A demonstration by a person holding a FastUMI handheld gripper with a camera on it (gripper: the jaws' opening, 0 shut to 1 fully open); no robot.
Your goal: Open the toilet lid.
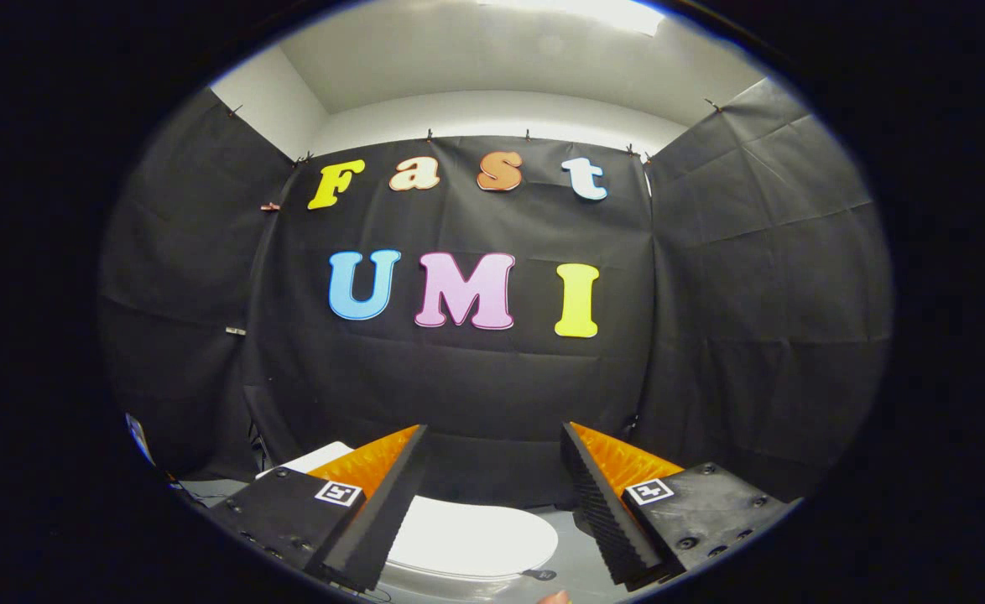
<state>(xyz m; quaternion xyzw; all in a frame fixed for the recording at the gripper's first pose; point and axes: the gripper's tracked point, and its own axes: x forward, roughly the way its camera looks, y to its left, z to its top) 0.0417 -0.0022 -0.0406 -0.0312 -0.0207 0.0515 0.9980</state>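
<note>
Lid (471, 537) below open claw (492, 445).

Toilet lid (467, 537) low between parted fingers (392, 495)

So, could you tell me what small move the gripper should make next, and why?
Probably lower and tilt down toward the toilet lid: the gripper is open and points at the wall, while the closed lid lies below, between its fingers, untouched.
</note>
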